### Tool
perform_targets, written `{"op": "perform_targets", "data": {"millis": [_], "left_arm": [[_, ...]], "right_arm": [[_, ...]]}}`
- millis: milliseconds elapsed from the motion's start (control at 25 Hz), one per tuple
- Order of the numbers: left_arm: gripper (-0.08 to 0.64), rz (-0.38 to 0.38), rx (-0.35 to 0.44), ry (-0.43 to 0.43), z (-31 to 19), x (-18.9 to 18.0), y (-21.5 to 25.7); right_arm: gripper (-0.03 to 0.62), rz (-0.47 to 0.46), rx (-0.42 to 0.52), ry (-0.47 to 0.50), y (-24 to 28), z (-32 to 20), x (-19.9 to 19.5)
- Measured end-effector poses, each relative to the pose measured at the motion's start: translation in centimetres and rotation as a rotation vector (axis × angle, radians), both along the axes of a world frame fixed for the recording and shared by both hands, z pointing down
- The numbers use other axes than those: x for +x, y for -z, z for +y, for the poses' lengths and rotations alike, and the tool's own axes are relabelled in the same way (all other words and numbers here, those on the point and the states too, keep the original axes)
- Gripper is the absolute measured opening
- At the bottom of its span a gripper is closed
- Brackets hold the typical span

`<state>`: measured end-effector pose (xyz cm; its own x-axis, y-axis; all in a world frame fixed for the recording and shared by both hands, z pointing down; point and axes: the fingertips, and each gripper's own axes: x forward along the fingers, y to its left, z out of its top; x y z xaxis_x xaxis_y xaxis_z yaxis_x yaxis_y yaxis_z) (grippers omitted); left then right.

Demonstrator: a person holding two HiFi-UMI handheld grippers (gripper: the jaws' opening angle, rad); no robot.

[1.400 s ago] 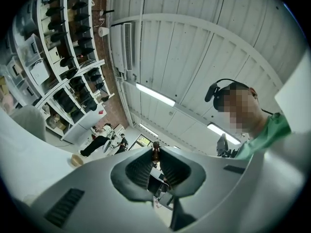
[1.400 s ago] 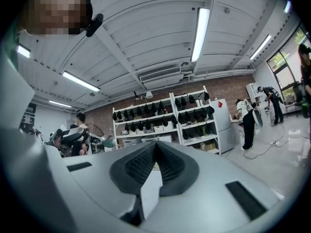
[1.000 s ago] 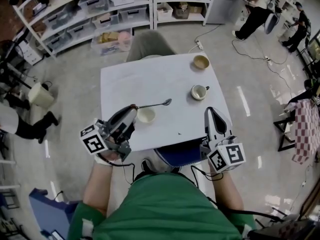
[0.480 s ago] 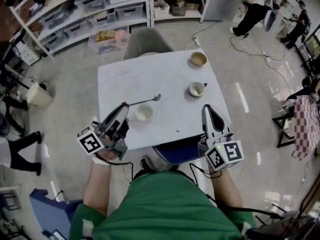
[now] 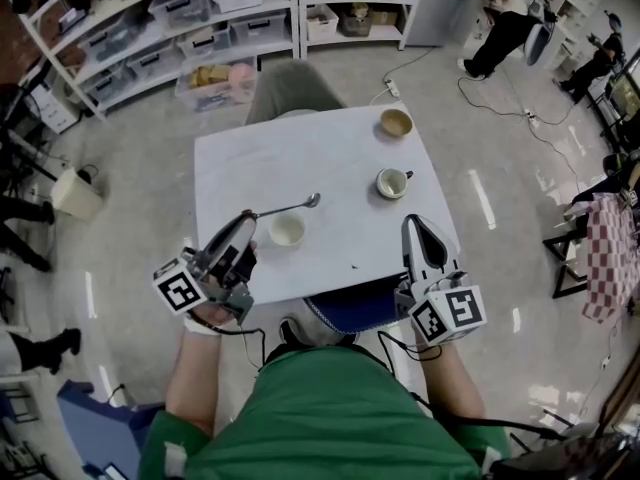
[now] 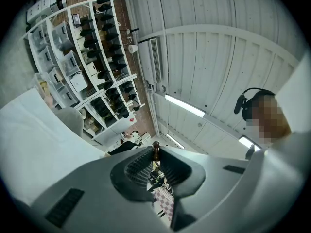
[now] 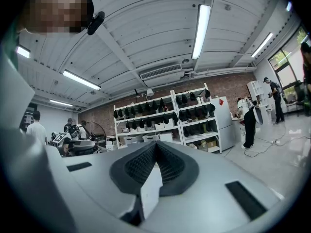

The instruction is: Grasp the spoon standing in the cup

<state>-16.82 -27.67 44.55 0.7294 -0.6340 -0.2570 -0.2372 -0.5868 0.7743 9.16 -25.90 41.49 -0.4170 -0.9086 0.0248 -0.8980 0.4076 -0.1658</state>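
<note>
Two grippers are hovering at the near edge of the white table [image 5: 300, 158], each one in a hand of a person wearing a green shirt [image 5: 330, 418]. The left gripper [image 5: 247, 218] is clenching the spoon [image 5: 290, 206] by the end of its handle. In the left gripper view its ribbed pads [image 6: 138, 166] are pressing almost together, with only a thin dark sliver showing at the very tips. The spoon is sitting out of the cup, roughly level, its bowl end pointing away to the right over the tabletop. It is passing just beyond the white cup [image 5: 287, 230], apart from its rim. That cup is standing upright just right of the left jaws, near the table's front edge.

The right gripper [image 5: 413, 220] is resting over the near right corner of the table. Its pads [image 7: 141, 164] are closing tip to tip and gripping nothing.

Farther out on the right side a handled mug [image 5: 394, 183] is standing upright, and beyond it a tan bowl [image 5: 397, 122] is sitting near the far right corner, well apart from the spoon. Behind the table a grey chair [image 5: 290, 88] is tucked in close. Past that, white shelves [image 5: 180, 28] are holding bins and boxes, and people are standing at the far right [image 5: 505, 28] — details too small to tell.
</note>
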Motion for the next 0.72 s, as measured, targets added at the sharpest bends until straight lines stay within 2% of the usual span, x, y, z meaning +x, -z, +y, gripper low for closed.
{"op": "perform_targets", "data": {"millis": [720], "left_arm": [[0.057,0.018,-0.011,-0.011,-0.42,-0.53,-0.65]], "right_arm": [[0.021,0.007,-0.004,-0.012,-0.49,-0.05,-0.3]]}}
